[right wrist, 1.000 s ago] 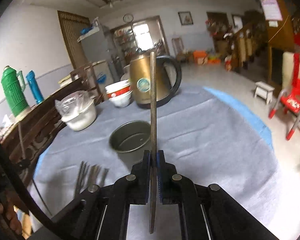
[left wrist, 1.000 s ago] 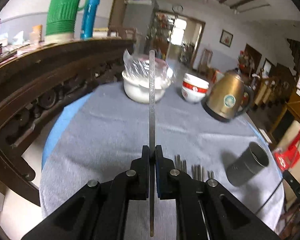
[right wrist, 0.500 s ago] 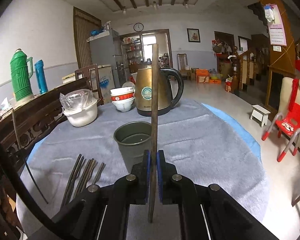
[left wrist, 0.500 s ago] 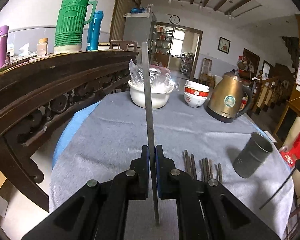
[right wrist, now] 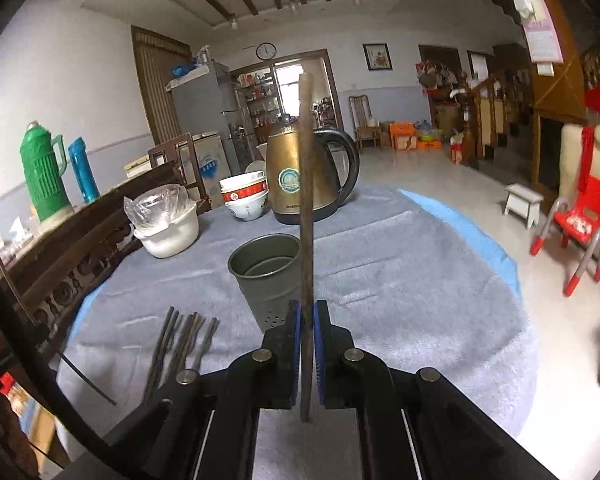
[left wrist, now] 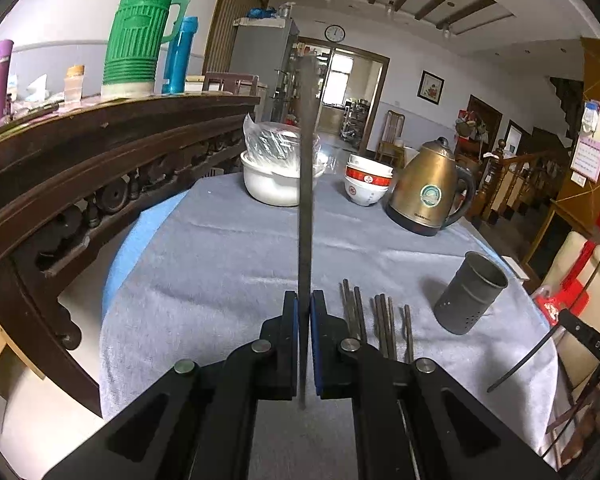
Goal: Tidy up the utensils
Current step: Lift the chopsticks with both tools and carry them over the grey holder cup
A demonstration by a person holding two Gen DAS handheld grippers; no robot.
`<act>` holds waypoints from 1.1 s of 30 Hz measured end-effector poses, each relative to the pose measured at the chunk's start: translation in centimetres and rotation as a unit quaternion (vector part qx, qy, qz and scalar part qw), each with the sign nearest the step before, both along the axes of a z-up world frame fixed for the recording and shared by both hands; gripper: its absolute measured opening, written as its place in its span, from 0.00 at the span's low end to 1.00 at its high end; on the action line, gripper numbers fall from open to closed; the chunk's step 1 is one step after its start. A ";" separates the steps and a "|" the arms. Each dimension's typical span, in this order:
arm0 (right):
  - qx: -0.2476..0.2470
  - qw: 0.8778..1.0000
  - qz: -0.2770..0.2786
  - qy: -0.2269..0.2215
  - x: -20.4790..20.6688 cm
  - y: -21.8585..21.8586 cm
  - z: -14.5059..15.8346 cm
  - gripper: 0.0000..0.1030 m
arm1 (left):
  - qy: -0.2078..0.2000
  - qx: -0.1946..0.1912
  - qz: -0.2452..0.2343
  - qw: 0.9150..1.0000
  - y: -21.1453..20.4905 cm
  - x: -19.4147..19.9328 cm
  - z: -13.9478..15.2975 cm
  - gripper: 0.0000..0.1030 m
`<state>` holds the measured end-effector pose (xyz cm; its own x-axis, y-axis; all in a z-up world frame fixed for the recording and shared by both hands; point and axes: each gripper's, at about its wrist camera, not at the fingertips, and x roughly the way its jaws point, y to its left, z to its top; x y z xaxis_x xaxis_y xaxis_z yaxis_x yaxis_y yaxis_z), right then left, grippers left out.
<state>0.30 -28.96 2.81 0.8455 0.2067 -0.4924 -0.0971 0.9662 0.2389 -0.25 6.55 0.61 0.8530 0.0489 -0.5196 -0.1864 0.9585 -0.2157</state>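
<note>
My left gripper point(left wrist: 303, 300) is shut on a dark chopstick point(left wrist: 306, 184) that stands upright between the jaws. My right gripper point(right wrist: 307, 310) is shut on another chopstick point(right wrist: 306, 184), also upright. Several more chopsticks point(left wrist: 376, 324) lie in a row on the grey cloth, just right of my left gripper; they also show in the right wrist view point(right wrist: 180, 340) at lower left. A grey metal utensil holder point(left wrist: 470, 298) stands upright right of them; in the right wrist view it point(right wrist: 266, 276) is just ahead and left of my right gripper.
At the table's far side stand a white covered bowl point(left wrist: 276, 180), stacked red-and-white bowls point(left wrist: 366, 186) and a gold kettle point(left wrist: 430, 188). A dark carved wooden rail point(left wrist: 80, 168) runs along the left. A red child's chair point(right wrist: 580, 224) stands on the floor at right.
Both grippers have risen and tilted up, so more of the room and the far table shows. Each still holds its chopstick upright. The holder now sits nearer my right gripper.
</note>
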 end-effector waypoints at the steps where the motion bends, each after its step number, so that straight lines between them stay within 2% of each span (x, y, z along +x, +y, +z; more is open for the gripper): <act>1: 0.014 1.000 0.000 0.004 0.2 -0.4 0.0 0.06 | -0.001 -0.003 0.001 1.000 0.1 0.0 0.1 0.06; 8: 0.067 0.998 -0.010 0.000 0.5 -2.2 1.1 0.06 | -0.019 -0.046 -0.010 0.999 0.5 0.3 2.4 0.06; 13: 0.105 0.994 -0.014 -0.017 0.2 -3.7 2.9 0.06 | -0.037 -0.098 -0.034 0.994 0.4 0.8 4.7 0.06; 19: 0.159 0.986 -0.018 -0.045 -0.2 -5.6 5.5 0.06 | -0.045 -0.188 -0.062 0.979 0.9 1.8 6.5 0.06; 23: 0.182 0.982 -0.023 -0.053 -0.3 -6.4 6.4 0.06 | -0.041 -0.227 -0.069 0.970 0.9 2.8 6.9 0.06; 27: 0.192 0.980 -0.029 -0.050 -0.1 -6.7 6.4 0.06 | -0.039 -0.240 -0.072 0.967 0.3 3.6 6.9 0.06; 33: 0.192 0.979 -0.027 -0.057 0.8 -6.6 6.6 0.06 | -0.047 -0.225 -0.080 0.970 -1.7 5.6 7.6 0.06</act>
<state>1.07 -35.60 9.45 0.9049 0.3121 -0.2893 -0.0959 0.8119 0.5759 5.39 4.88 8.18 0.8757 -0.3015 -0.3772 -0.0023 0.7785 -0.6276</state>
